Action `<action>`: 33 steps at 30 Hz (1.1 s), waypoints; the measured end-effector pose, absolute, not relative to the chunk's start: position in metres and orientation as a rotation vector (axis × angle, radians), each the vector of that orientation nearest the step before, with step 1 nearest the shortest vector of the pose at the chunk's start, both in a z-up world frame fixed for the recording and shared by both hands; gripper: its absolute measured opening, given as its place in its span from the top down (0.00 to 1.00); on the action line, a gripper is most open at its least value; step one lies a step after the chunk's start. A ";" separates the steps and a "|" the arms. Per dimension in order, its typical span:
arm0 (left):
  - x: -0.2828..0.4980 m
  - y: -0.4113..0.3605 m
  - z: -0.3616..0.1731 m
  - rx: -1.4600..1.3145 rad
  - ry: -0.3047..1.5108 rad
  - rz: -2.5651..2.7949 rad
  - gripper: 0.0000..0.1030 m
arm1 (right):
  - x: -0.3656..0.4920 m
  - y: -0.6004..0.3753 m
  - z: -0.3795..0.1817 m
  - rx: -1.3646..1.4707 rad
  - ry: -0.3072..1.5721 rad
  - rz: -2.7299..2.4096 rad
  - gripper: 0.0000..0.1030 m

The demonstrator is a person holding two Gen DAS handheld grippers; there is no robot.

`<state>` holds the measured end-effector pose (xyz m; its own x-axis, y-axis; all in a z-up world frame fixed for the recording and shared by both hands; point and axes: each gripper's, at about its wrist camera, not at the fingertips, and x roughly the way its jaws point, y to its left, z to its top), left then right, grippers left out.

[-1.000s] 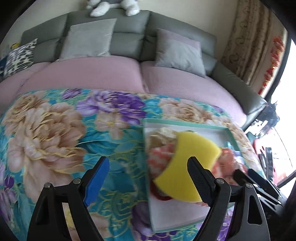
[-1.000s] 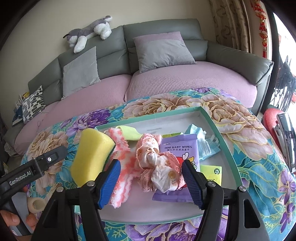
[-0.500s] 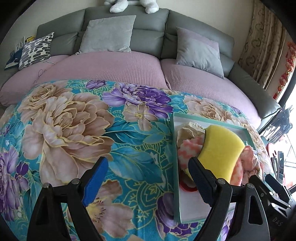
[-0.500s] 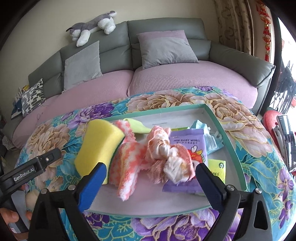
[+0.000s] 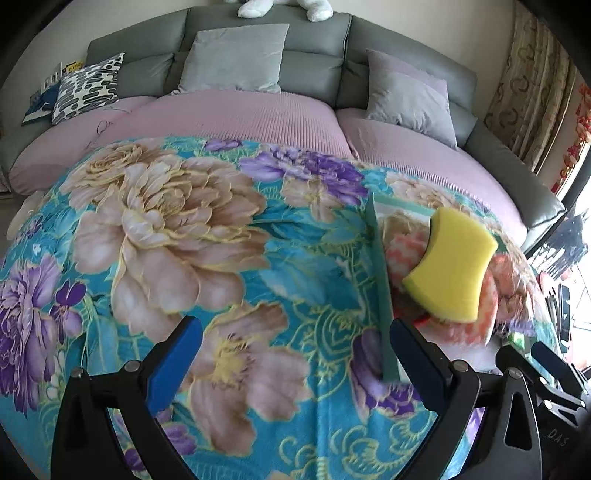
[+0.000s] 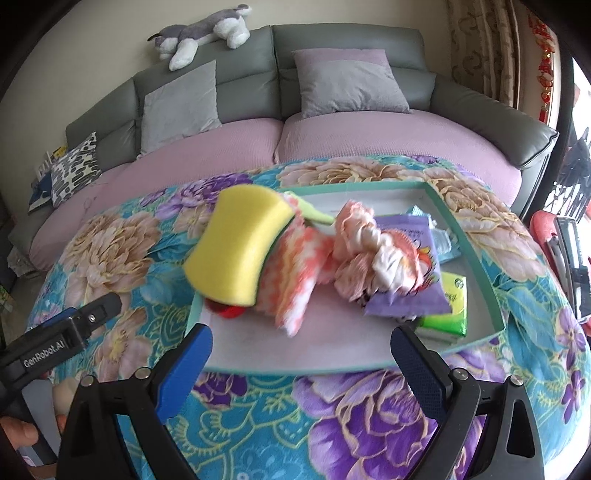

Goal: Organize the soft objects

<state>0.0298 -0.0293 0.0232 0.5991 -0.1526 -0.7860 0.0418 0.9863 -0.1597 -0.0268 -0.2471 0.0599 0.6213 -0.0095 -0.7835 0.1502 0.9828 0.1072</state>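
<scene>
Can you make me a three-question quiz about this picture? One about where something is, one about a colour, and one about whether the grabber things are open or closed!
1. Where is the plush dog?
A. In the tray
B. On top of the sofa back
C. On the flowered blanket

2. What colour is the sponge?
A. Yellow
B. Blue
C. Purple

3. How are the two tools right now?
A. Both shut on the sponge
B. One open, one shut
C. Both open, holding nothing

Answers:
1. B, the plush dog lies along the top of the grey sofa, far behind the tray.
2. A, the sponge at the tray's left end is bright yellow, with a thin dark layer on one side.
3. C, the left tool and the right tool each show a wide gap between their pads, with nothing in it.
</scene>
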 end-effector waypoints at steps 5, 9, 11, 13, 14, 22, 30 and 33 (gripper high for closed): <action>0.018 -0.030 0.021 -0.102 0.946 -0.119 0.02 | -0.034 -0.238 0.056 0.163 0.926 -0.071 0.04; 0.008 -0.035 0.025 -0.070 0.941 -0.116 0.02 | -0.039 -0.234 0.058 0.160 0.932 -0.066 0.04; 0.004 -0.037 0.027 -0.057 0.932 -0.110 0.02 | -0.041 -0.234 0.060 0.162 0.931 -0.067 0.04; 0.000 -0.037 0.030 -0.055 0.924 -0.104 0.02 | -0.043 -0.234 0.060 0.165 0.933 -0.068 0.04; -0.002 -0.036 0.031 -0.056 0.926 -0.097 0.02 | -0.045 -0.234 0.060 0.167 0.937 -0.068 0.04; -0.015 -0.034 0.034 -0.032 0.926 -0.067 0.02 | -0.056 -0.234 0.061 0.172 0.947 -0.071 0.04; -0.023 -0.036 0.036 0.025 0.910 -0.029 0.02 | -0.061 -0.233 0.064 0.168 0.947 -0.078 0.04; -0.024 -0.037 0.036 0.034 0.913 -0.029 0.02 | -0.061 -0.232 0.064 0.163 0.946 -0.077 0.04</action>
<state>-0.0240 -0.0370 0.0360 0.6109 -0.0108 -0.7916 0.0401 0.9990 0.0173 -0.0607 -0.2321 0.0645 0.5831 0.0053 -0.8124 0.1374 0.9849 0.1050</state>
